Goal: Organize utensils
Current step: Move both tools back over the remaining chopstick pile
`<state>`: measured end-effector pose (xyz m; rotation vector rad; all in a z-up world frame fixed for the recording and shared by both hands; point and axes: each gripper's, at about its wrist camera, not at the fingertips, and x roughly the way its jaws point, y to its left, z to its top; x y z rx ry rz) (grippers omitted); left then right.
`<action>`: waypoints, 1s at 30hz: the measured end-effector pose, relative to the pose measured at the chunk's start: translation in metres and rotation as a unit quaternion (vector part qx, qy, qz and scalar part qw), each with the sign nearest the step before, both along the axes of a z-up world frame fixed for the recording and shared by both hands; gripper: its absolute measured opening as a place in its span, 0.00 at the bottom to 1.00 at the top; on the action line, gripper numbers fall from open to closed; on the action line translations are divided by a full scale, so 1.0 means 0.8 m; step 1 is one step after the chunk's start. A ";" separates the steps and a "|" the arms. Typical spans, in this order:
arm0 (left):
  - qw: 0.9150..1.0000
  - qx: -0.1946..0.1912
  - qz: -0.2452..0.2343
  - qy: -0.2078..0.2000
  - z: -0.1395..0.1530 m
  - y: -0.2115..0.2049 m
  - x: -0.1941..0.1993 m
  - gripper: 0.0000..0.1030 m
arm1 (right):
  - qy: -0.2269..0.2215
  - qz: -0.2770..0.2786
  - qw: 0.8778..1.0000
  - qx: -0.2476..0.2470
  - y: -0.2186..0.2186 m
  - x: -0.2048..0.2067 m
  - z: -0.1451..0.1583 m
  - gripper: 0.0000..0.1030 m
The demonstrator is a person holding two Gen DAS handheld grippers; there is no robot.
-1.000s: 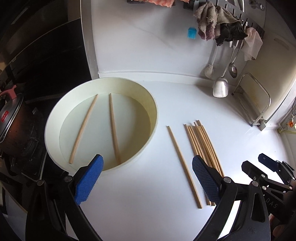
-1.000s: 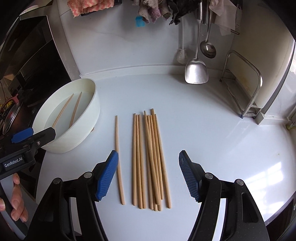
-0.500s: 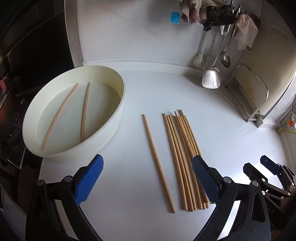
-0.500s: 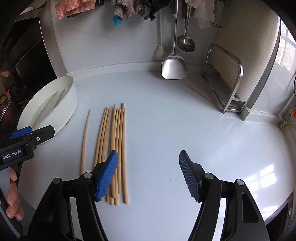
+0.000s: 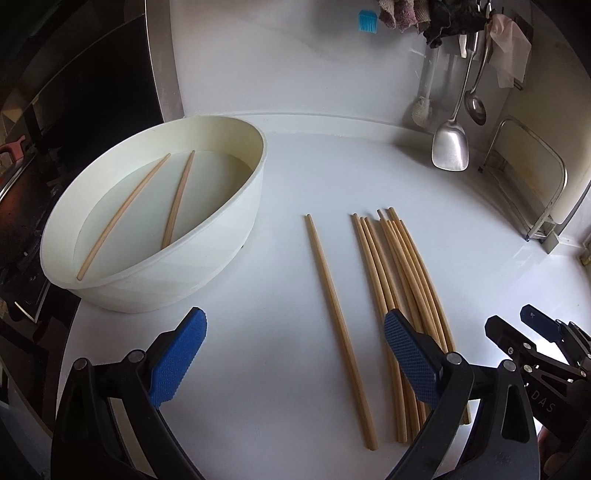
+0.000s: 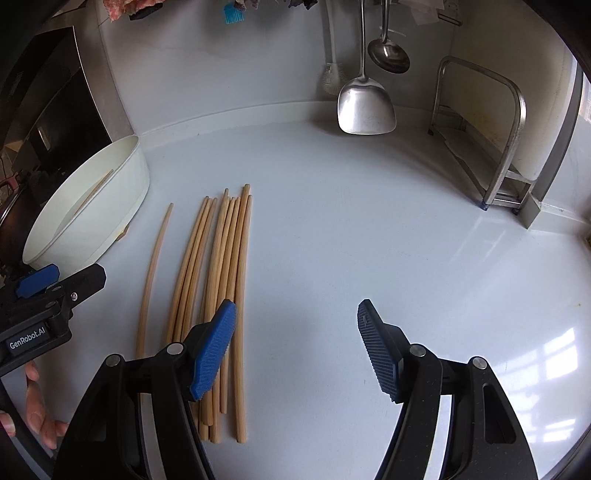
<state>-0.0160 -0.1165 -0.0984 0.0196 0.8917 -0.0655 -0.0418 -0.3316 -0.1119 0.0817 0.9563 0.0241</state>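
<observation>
A cream round basin (image 5: 236, 254) stands at the left on the white counter with two wooden chopsticks (image 5: 177, 199) lying in it; it also shows in the right wrist view (image 6: 110, 206). A single chopstick (image 5: 338, 314) lies apart on the counter, left of a bundle of several chopsticks (image 5: 402, 280). In the right wrist view the single chopstick (image 6: 153, 273) and the bundle (image 6: 218, 280) lie at left. My left gripper (image 5: 293, 352) is open and empty, just above the single chopstick's near end. My right gripper (image 6: 295, 347) is open and empty, right of the bundle.
A steel spatula (image 6: 365, 107), a ladle (image 6: 388, 55) and a brush (image 6: 334, 79) hang on the back wall. A metal rack (image 6: 495, 147) stands at the right. A stove area lies past the counter's left edge (image 5: 22, 206). Cloths (image 5: 436, 18) hang above.
My left gripper has swung right from over the basin to the single chopstick. My right gripper has swung right, so the bundle now lies left of its jaws.
</observation>
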 end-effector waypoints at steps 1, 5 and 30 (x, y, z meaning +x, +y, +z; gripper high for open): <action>1.000 -0.003 0.000 -0.003 -0.003 -0.001 0.002 0.92 | -0.001 0.001 1.000 0.000 0.001 0.003 -0.004 0.64; 1.000 -0.008 0.005 0.001 -0.019 -0.003 0.009 0.92 | -0.001 0.003 1.000 -0.003 0.004 0.013 -0.019 0.64; 0.999 -0.005 0.025 0.040 -0.057 -0.003 0.033 0.92 | 0.007 0.036 0.998 -0.046 0.027 0.022 -0.038 0.64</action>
